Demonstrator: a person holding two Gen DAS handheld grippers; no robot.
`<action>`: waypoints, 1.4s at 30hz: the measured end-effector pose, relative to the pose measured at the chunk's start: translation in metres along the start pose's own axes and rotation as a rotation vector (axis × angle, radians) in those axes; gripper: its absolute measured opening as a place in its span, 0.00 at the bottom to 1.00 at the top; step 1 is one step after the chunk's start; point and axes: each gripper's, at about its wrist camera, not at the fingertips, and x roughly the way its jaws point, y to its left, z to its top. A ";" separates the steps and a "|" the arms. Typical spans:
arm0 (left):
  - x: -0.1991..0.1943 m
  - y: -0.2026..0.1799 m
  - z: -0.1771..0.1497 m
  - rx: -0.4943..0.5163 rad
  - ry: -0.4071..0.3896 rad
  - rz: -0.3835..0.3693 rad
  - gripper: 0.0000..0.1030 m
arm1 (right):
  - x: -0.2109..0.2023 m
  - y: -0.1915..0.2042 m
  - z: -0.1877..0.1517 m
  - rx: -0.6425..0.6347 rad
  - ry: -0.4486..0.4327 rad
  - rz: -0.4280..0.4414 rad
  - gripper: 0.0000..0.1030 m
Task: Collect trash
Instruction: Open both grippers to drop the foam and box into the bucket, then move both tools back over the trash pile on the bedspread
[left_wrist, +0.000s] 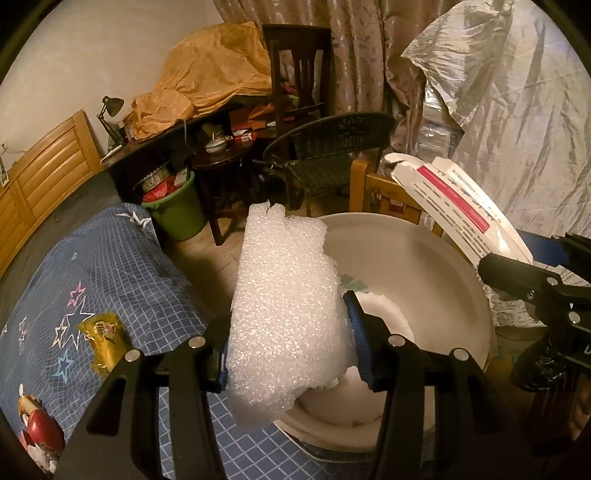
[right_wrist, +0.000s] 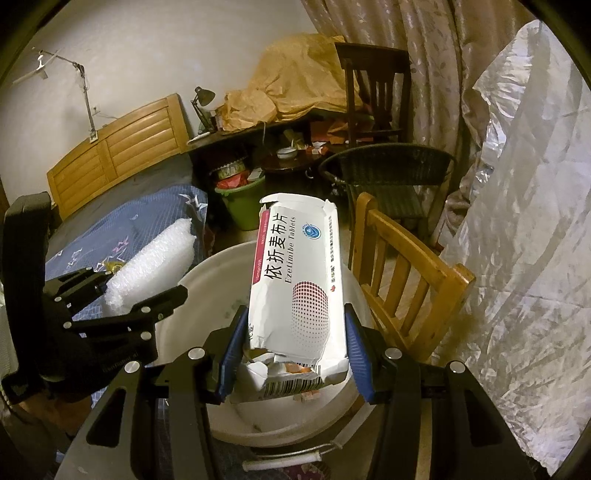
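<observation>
My left gripper (left_wrist: 290, 332) is shut on a white foam sheet (left_wrist: 284, 306), held at the left rim of a white bucket (left_wrist: 436, 266). Some white foam lies inside the bucket. My right gripper (right_wrist: 295, 339) is shut on a torn white medicine box (right_wrist: 299, 291), held above the same bucket (right_wrist: 207, 280). The medicine box (left_wrist: 461, 210) and right gripper (left_wrist: 524, 280) show at the right in the left wrist view. The foam sheet (right_wrist: 151, 269) and left gripper (right_wrist: 122, 299) show at the left in the right wrist view.
A bed with a blue checked quilt (left_wrist: 92, 280) lies left, with a gold wrapper (left_wrist: 105, 339) and a red-and-white item (left_wrist: 38, 432) on it. A wooden chair (right_wrist: 406, 277) stands right of the bucket. A green bin (left_wrist: 177, 210), a wicker chair (left_wrist: 332, 155) and a cluttered desk stand behind.
</observation>
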 end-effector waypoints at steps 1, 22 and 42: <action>0.001 0.000 0.000 -0.001 0.005 0.006 0.52 | 0.001 0.000 0.001 -0.006 0.000 -0.002 0.55; -0.013 0.024 -0.016 -0.106 0.005 0.050 0.75 | -0.009 0.000 -0.011 0.032 -0.051 0.014 0.57; -0.183 0.193 -0.181 -0.544 -0.079 0.425 0.80 | -0.074 0.156 -0.070 -0.166 -0.402 0.090 0.69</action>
